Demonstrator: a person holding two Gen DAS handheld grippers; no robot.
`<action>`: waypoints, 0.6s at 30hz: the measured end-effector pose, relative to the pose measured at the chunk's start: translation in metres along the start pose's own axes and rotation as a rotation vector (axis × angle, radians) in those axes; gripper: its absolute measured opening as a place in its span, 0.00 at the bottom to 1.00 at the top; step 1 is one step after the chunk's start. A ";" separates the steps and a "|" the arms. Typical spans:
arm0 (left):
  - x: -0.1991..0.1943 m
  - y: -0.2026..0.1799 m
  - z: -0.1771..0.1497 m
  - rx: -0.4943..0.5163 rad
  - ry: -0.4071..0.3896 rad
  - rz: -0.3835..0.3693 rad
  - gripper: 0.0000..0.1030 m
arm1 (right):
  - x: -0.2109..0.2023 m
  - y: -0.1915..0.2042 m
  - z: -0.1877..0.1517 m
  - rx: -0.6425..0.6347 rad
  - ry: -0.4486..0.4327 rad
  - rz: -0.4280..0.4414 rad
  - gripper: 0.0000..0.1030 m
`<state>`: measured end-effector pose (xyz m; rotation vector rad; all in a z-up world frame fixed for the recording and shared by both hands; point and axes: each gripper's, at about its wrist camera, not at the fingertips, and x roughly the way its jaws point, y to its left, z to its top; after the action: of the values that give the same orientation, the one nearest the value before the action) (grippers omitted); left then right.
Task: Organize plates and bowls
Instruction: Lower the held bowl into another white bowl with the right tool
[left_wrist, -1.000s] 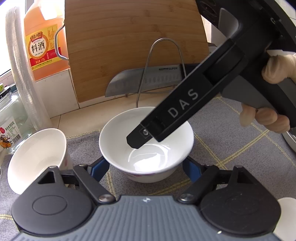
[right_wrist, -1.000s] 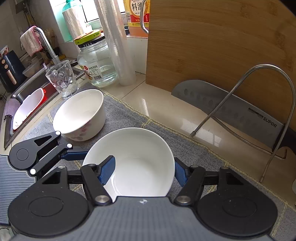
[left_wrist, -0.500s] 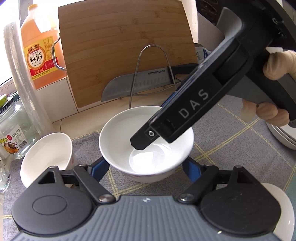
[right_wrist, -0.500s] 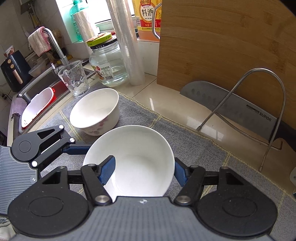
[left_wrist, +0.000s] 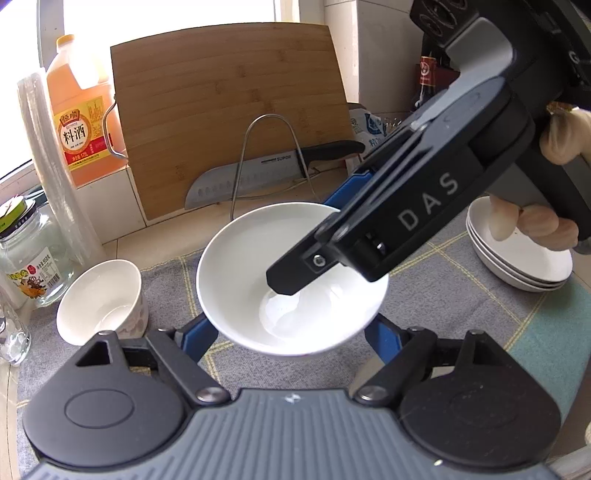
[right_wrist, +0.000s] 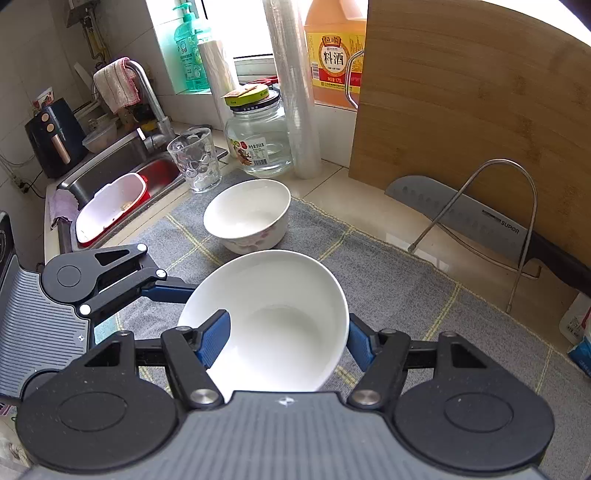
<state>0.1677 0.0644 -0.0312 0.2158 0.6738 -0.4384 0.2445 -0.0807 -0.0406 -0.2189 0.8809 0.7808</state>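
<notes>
A plain white bowl hangs tilted above the grey mat, held by both grippers. My left gripper clasps it from outside, a blue pad against each side under the rim. My right gripper is shut on the same bowl, one finger inside and the other outside the wall. In the left wrist view the right gripper reaches in from the upper right, held by a hand. A smaller flowered bowl stands on the mat to the left. Stacked white plates sit at the right.
A bamboo cutting board, a knife and a wire rack stand against the back wall. A glass jar, a tumbler and a film roll crowd the back left. The sink lies further left.
Both grippers have lifted the white bowl off the mat and drawn back with it. The flowered bowl now looks further away, and the plate stack has come into view at the right.
</notes>
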 end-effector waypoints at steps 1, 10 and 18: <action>-0.004 -0.003 -0.001 0.001 -0.001 -0.003 0.83 | -0.003 0.002 -0.002 0.001 -0.002 -0.002 0.70; -0.029 -0.031 -0.016 0.013 0.013 -0.039 0.83 | -0.031 0.021 -0.032 0.018 -0.005 -0.014 0.70; -0.041 -0.049 -0.029 0.012 0.036 -0.071 0.83 | -0.044 0.033 -0.058 0.034 0.014 -0.020 0.70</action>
<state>0.1004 0.0434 -0.0294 0.2121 0.7156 -0.5077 0.1692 -0.1078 -0.0399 -0.2029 0.9036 0.7459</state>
